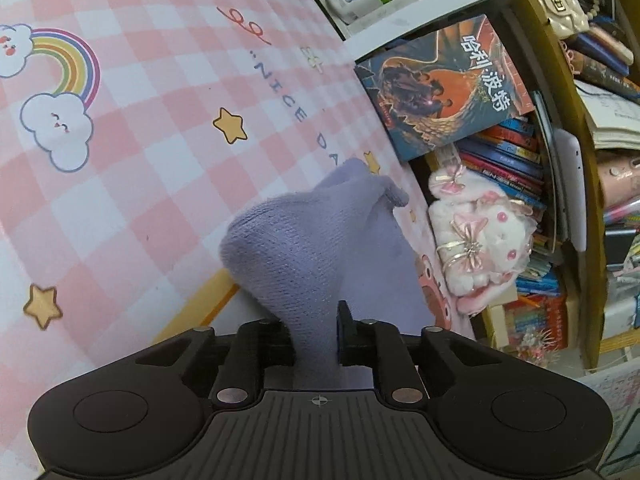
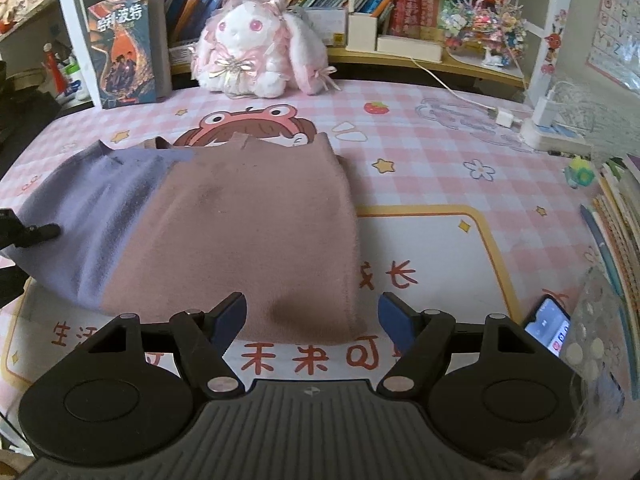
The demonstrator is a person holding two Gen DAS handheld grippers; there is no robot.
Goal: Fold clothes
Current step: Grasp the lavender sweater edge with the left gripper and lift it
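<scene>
A dusty-pink sweater (image 2: 256, 220) lies flat on the pink checked tablecloth (image 2: 440, 184), with a purple part (image 2: 92, 208) along its left side. My left gripper (image 1: 316, 332) is shut on a bunch of that purple fabric (image 1: 304, 240), which rises in a lifted fold in front of the left wrist camera. The right wrist view shows this gripper (image 2: 36, 234) at the left edge, at the purple edge. My right gripper (image 2: 312, 308) is open just above the sweater's near hem, nothing between its blue pads.
A white plush rabbit (image 2: 252, 52) and a standing book (image 2: 124, 52) sit at the back of the table before crowded bookshelves. A phone (image 2: 548, 326) lies at the near right, and a power strip (image 2: 556, 136) with a cable at the far right.
</scene>
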